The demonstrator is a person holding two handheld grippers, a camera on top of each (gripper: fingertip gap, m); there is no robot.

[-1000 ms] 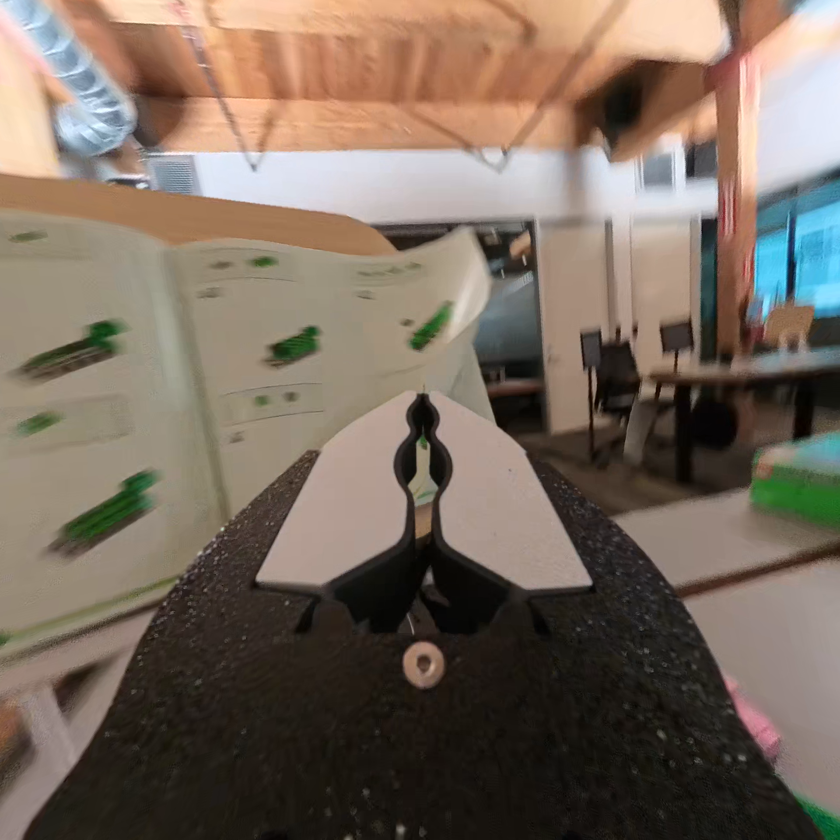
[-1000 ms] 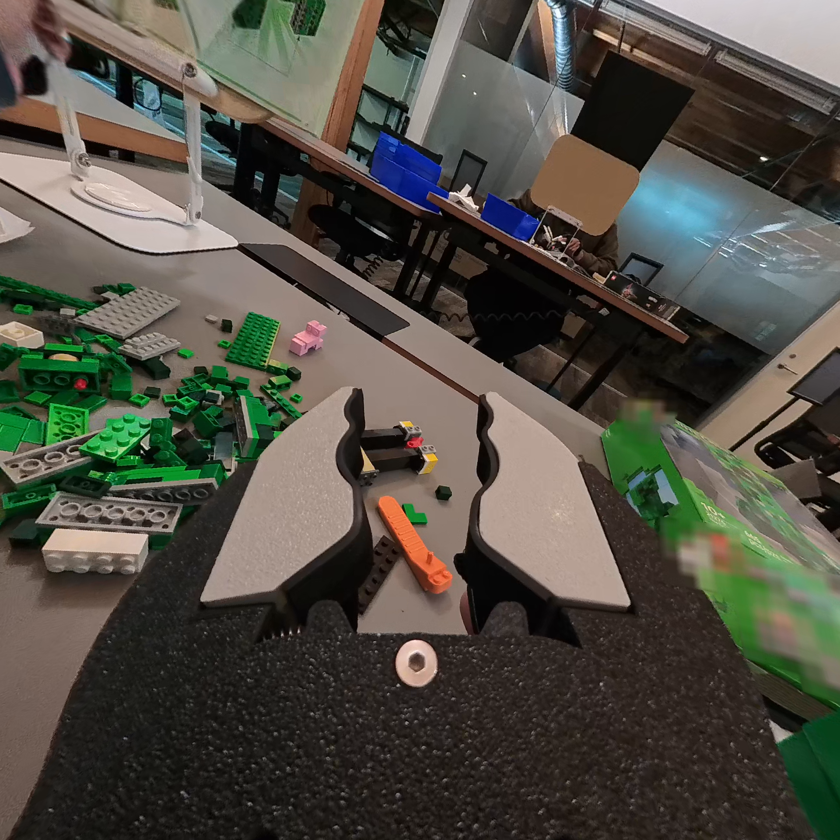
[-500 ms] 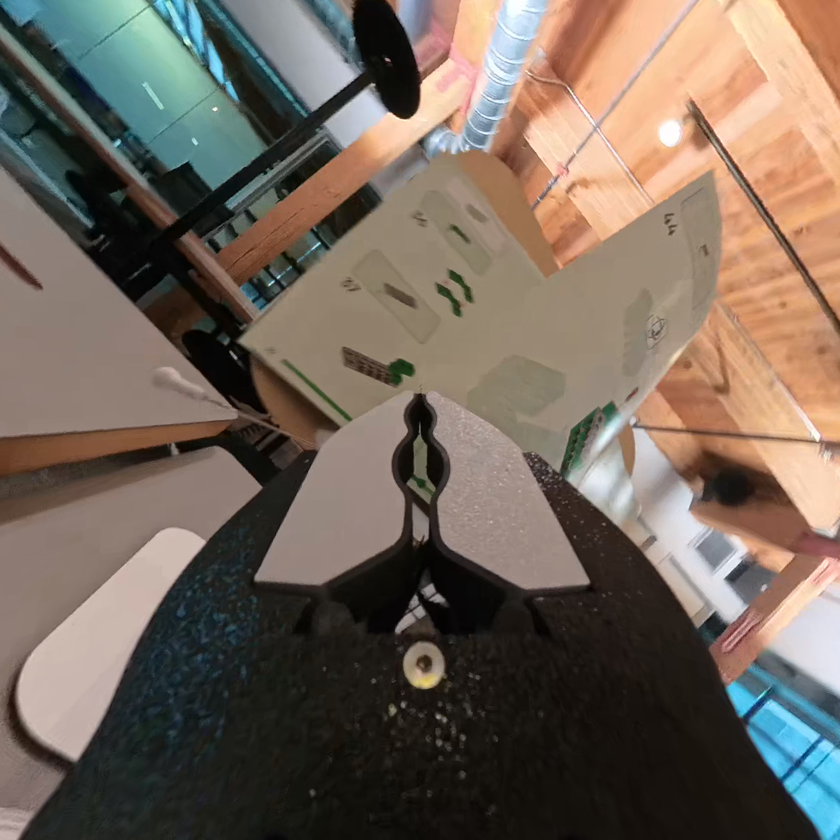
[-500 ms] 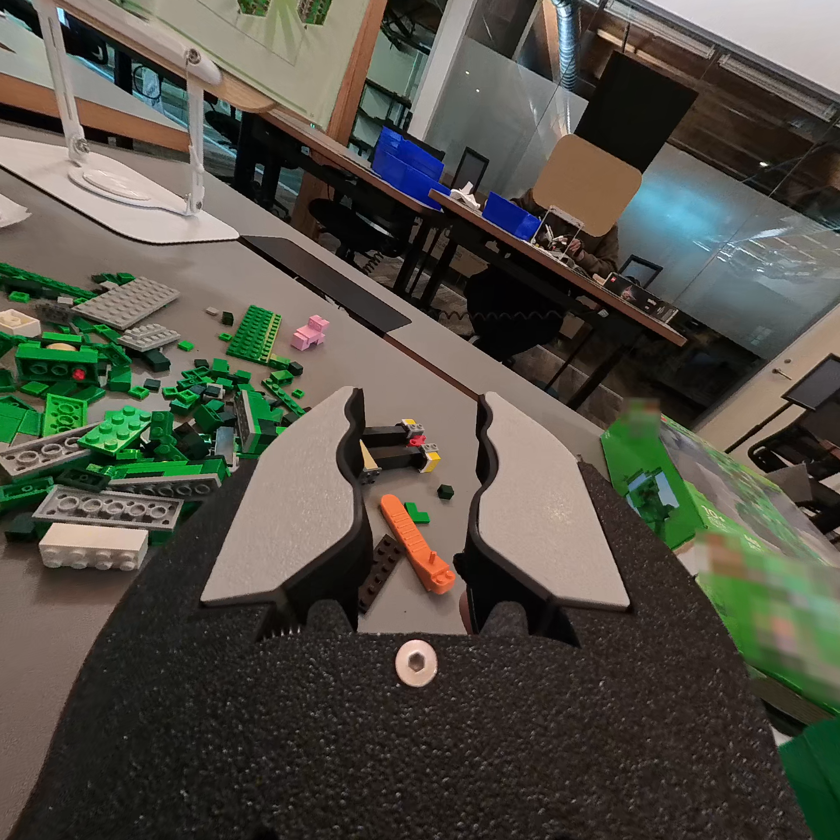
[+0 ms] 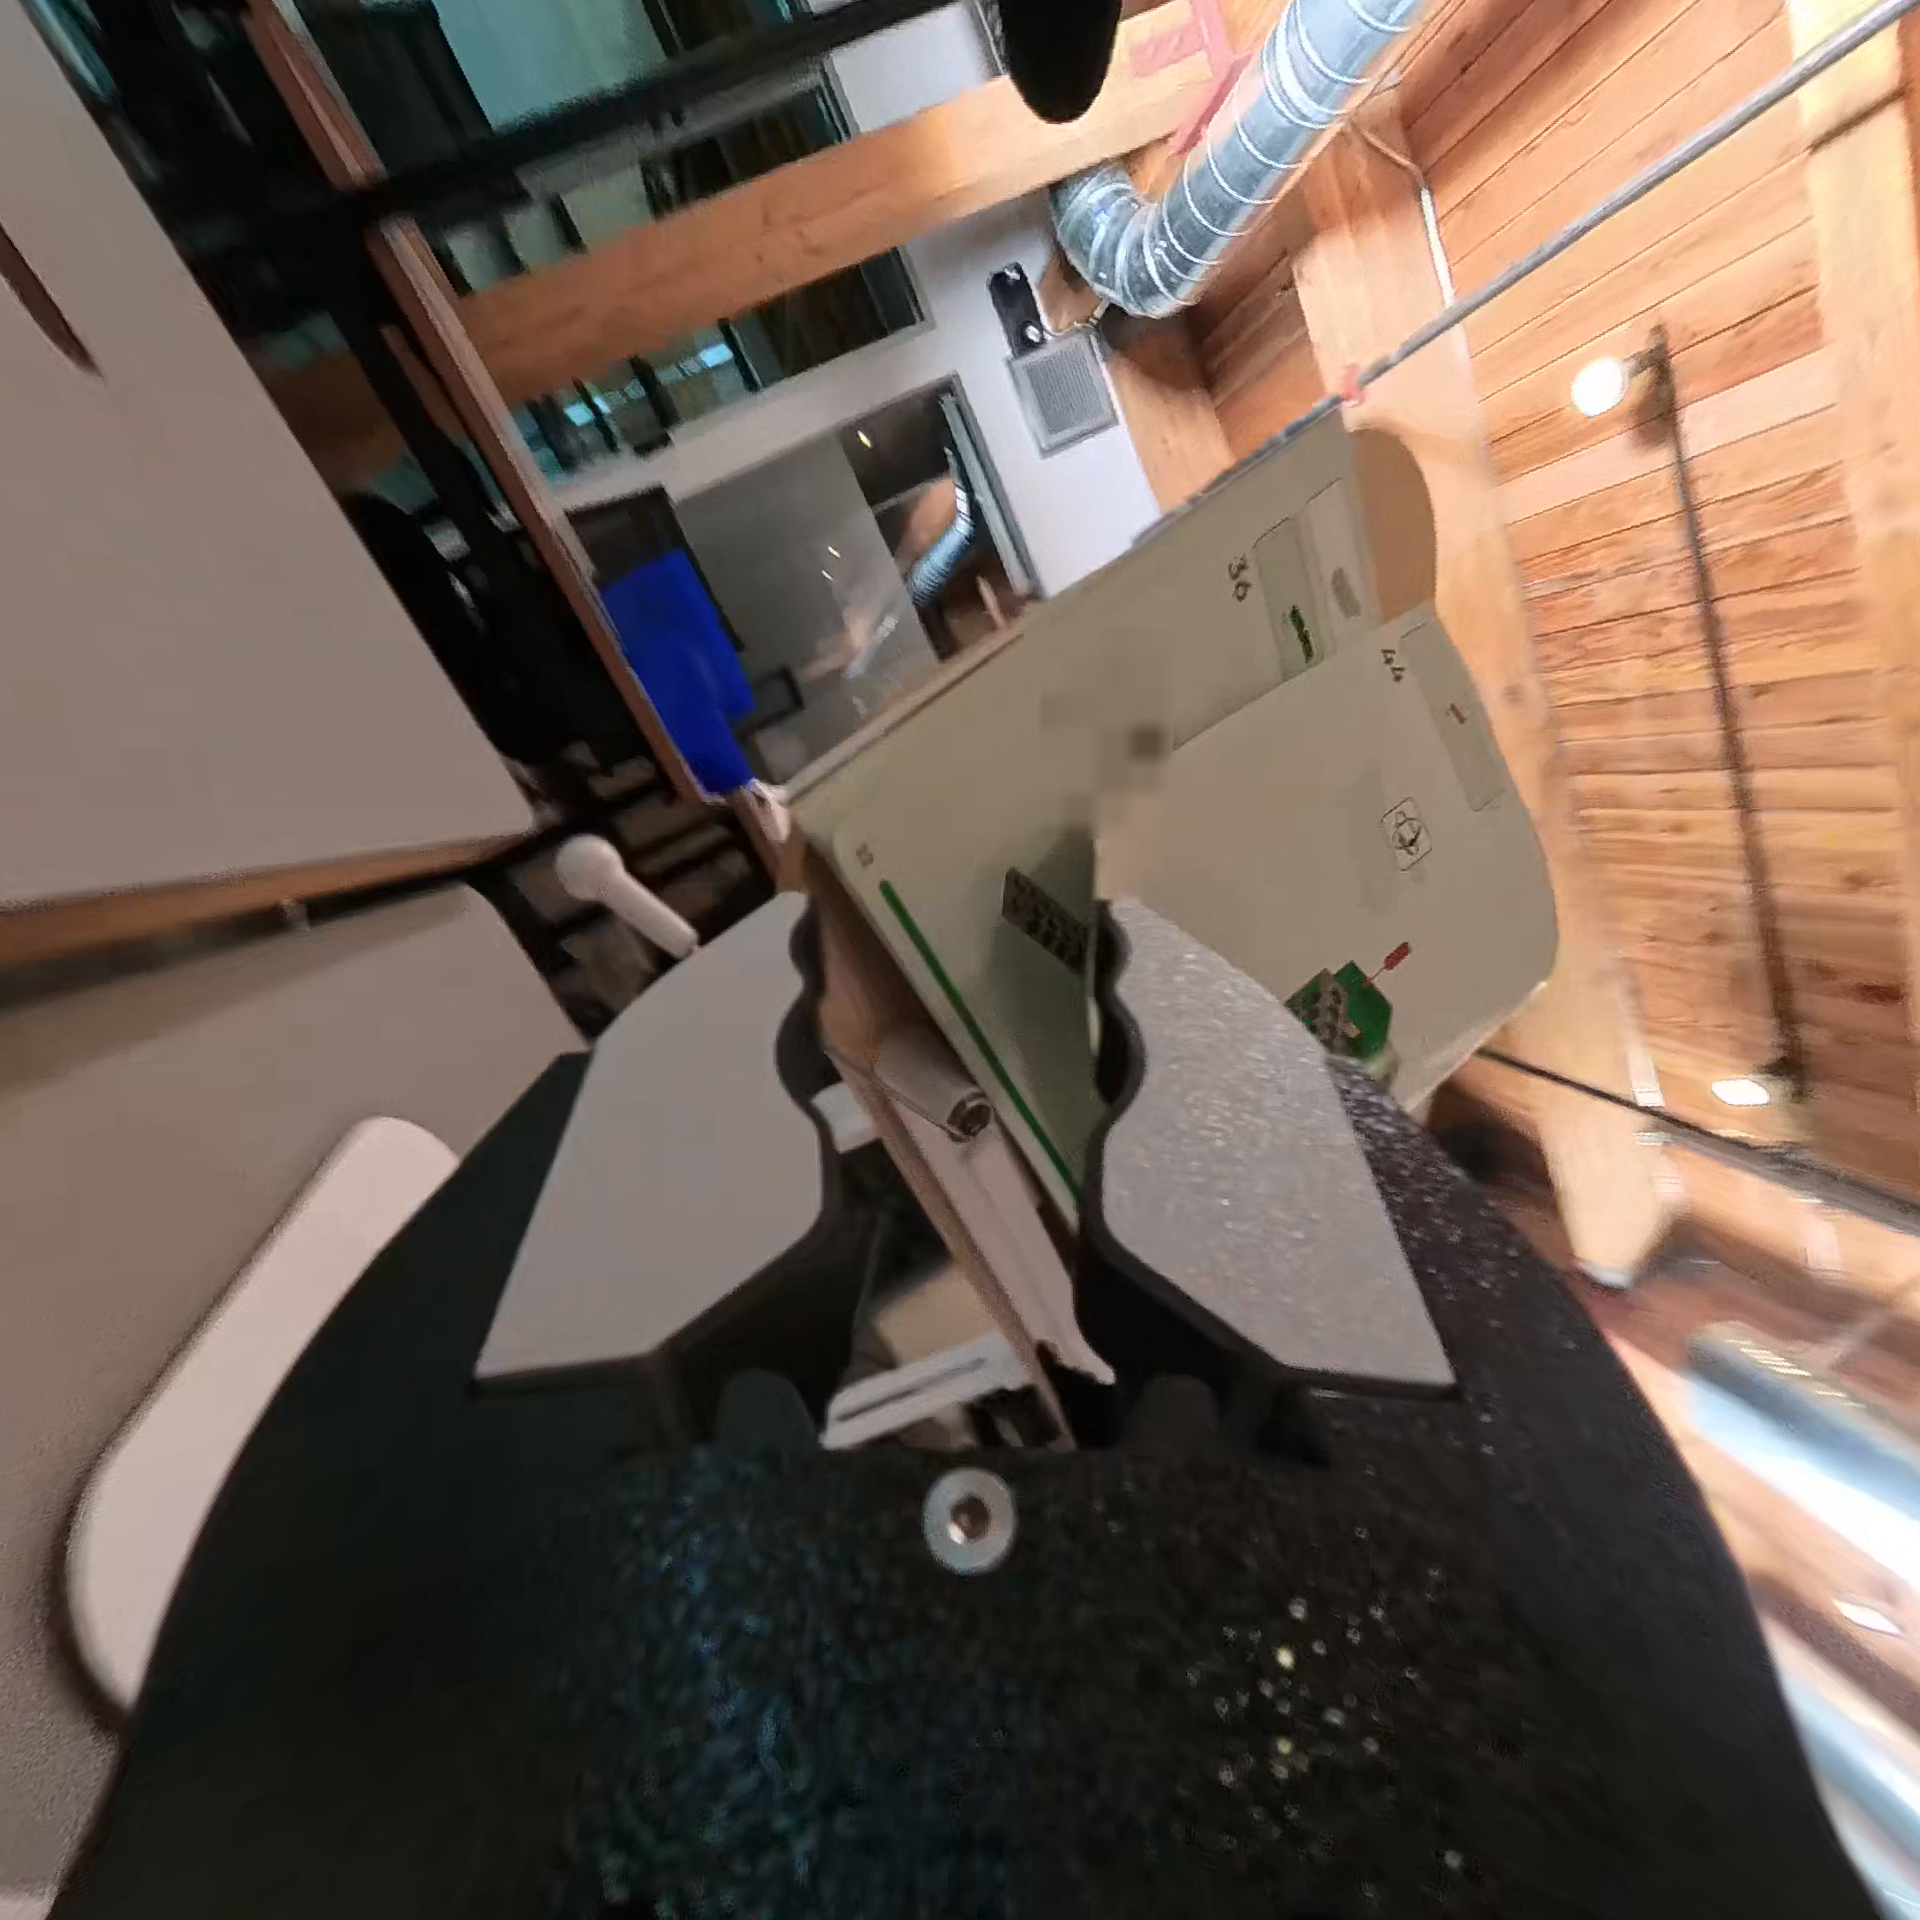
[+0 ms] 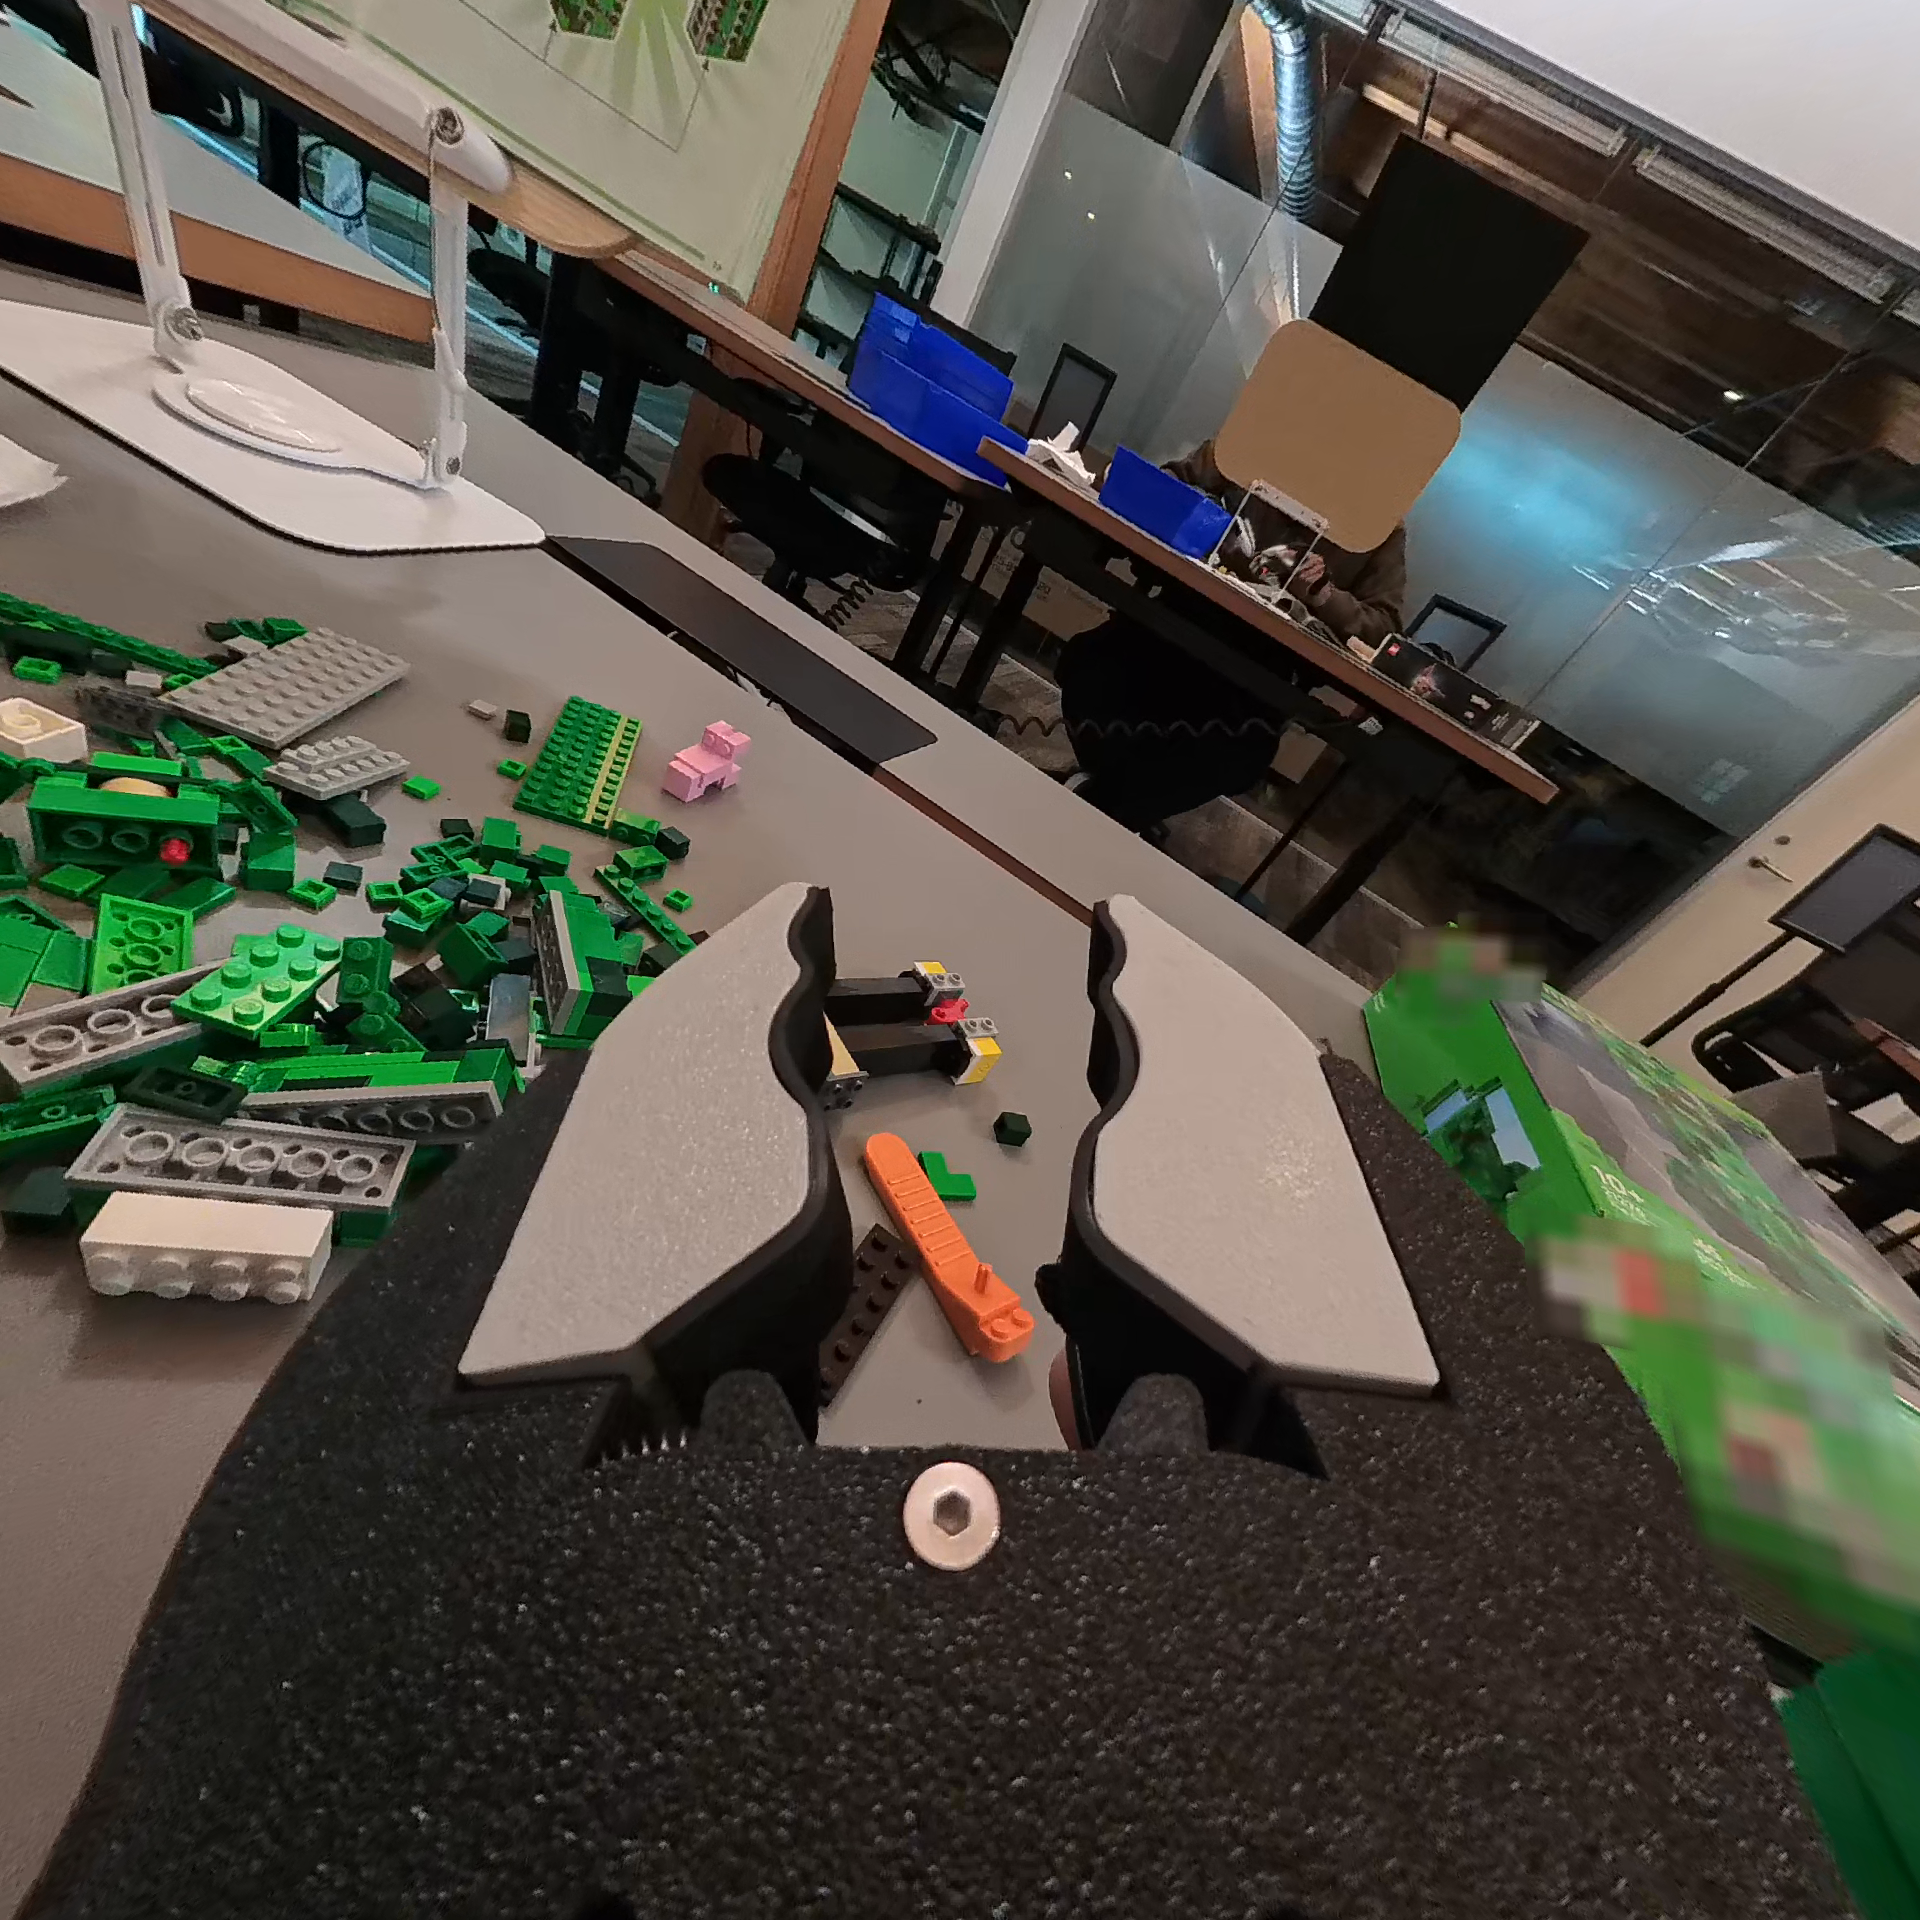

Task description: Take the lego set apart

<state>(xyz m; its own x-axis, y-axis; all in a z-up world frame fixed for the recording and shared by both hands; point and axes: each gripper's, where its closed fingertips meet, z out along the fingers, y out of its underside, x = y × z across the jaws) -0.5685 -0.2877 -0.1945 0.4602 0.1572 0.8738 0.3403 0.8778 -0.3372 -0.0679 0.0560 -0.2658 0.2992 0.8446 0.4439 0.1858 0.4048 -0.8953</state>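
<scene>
My left hand-held gripper [image 5: 951, 940] gapes around the instruction booklet [image 5: 1226, 831] stand; my right hand-held gripper [image 6: 956, 925] hangs wide above an orange brick separator [image 6: 940, 1247] amid loose bricks [image 6: 281, 966] on the worktop [image 6: 644, 644].

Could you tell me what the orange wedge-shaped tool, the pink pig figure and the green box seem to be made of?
The orange wedge-shaped tool looks like moulded plastic with a slight sheen, given its ridged top and studs. The pink pig figure seems to be the same plastic, blocky and smooth. The green box is probably printed cardboard, judging by its flat panels and sharp edges.
</scene>
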